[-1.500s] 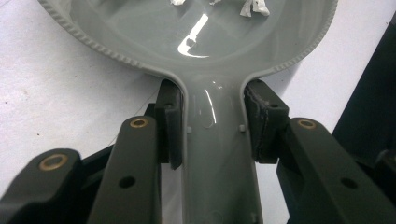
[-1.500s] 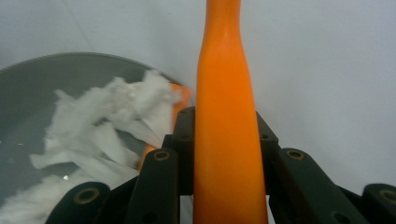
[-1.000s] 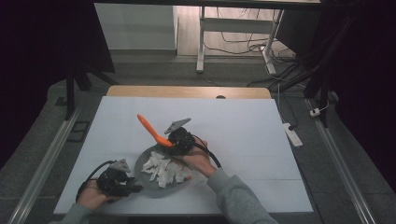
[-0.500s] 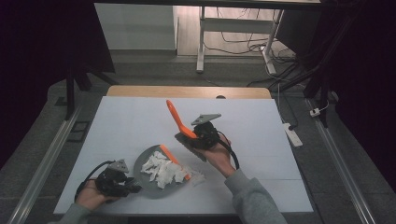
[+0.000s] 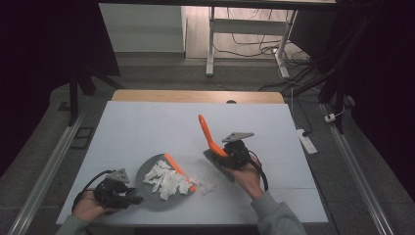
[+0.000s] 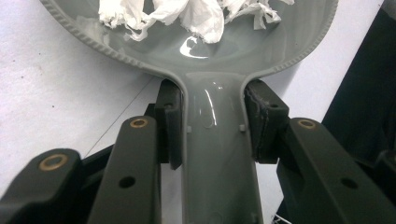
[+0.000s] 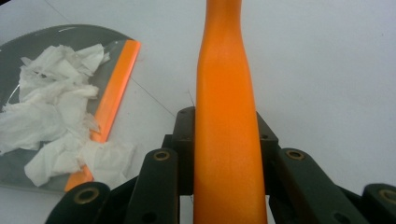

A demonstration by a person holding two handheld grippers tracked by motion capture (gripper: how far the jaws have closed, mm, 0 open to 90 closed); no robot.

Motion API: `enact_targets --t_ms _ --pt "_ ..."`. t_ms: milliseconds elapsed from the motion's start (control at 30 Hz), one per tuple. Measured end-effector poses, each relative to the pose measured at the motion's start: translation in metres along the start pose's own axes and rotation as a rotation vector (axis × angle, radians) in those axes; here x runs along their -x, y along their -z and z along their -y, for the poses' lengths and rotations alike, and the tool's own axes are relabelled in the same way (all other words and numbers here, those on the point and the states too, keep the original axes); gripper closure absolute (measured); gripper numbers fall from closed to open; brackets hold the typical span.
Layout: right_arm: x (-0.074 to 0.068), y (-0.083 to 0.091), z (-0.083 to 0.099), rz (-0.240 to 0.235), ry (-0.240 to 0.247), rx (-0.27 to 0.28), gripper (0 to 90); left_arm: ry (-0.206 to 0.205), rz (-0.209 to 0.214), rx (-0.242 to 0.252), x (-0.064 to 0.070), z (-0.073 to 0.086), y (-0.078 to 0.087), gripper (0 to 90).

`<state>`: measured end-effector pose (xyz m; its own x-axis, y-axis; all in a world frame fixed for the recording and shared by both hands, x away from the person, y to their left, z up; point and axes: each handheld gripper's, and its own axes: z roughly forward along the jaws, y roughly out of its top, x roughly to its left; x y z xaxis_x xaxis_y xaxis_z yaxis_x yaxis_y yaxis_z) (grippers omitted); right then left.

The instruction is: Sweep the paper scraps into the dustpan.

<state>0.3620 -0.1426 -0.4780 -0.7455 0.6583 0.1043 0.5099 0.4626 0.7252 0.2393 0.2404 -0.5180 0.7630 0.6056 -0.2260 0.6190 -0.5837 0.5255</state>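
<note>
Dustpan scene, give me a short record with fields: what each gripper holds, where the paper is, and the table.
left gripper: jaws shut on the grey dustpan handle
right gripper: jaws shut on the orange brush handle, brush lifted off the table, to the right of the dustpan
paper scraps: white, mostly in the dustpan, a few spilling over its orange lip onto the table
table: white surface

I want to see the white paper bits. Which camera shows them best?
The right gripper view: the torn paper lies large on the grey dustpan, spilling over its orange edge. The high view shows it small; the left gripper view catches its edge.
</note>
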Motion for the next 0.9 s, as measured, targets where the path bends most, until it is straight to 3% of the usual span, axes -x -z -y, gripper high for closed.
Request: enact_targets --t_ms 900 --pt "-0.006 0.002 0.018 -0.026 -0.012 -0.009 71.1 -0.037 0.018 -0.007 0.013 0.008 0.006 61.1"
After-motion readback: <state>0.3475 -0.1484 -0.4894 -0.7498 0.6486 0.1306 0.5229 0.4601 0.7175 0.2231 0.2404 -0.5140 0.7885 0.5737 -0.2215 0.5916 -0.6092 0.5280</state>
